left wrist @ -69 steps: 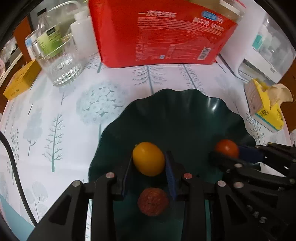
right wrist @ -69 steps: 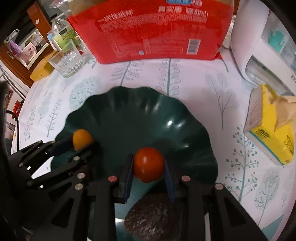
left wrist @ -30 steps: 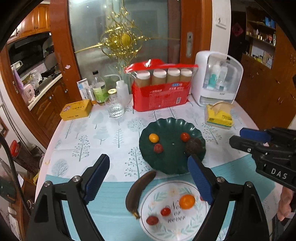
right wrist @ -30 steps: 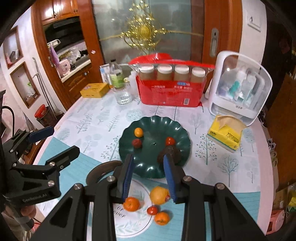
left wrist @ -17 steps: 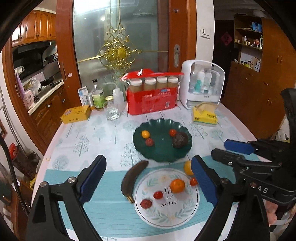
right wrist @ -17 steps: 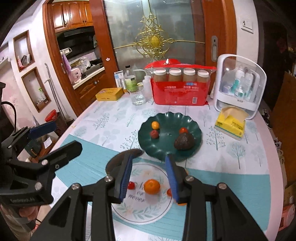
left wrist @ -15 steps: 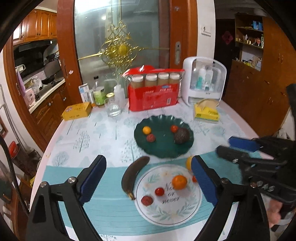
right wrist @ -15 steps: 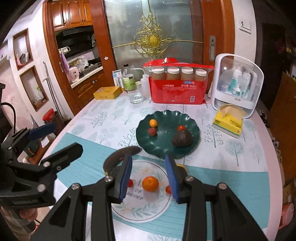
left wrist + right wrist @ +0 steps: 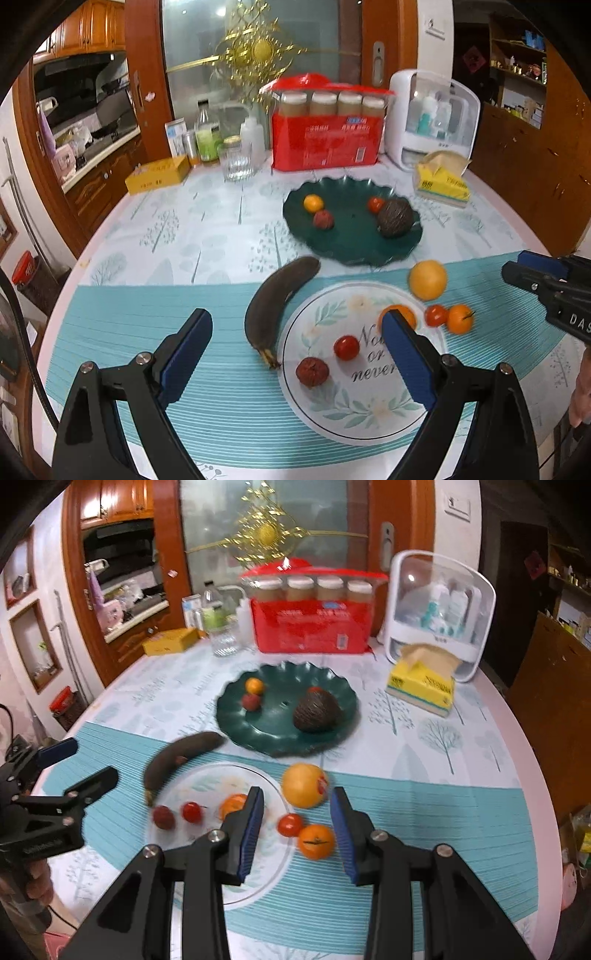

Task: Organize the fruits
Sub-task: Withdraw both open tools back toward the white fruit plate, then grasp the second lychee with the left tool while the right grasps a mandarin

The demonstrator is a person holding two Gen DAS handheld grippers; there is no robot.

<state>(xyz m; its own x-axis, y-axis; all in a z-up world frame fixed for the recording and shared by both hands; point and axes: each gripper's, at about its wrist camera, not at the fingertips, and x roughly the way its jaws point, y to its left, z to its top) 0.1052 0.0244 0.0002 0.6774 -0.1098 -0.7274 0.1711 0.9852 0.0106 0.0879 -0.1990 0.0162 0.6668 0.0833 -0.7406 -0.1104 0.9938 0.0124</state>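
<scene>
Four fruits lie on the green scalloped plate (image 9: 332, 686): a small orange fruit (image 9: 255, 685), a red one (image 9: 251, 702), a tomato (image 9: 375, 204) and a dark avocado (image 9: 317, 709). Judged sorted.

Unsorted fruit sits on and beside the white plate (image 9: 369, 410), at the near edge of the tabletop (image 9: 147, 229).

The right claw (image 9: 297, 825), narrowly parted and empty, frames a tomato (image 9: 290, 824) and mandarin (image 9: 316, 842) below it.

The left claw (image 9: 295, 345), wide and empty, hangs over a black banana (image 9: 275, 295).
</scene>
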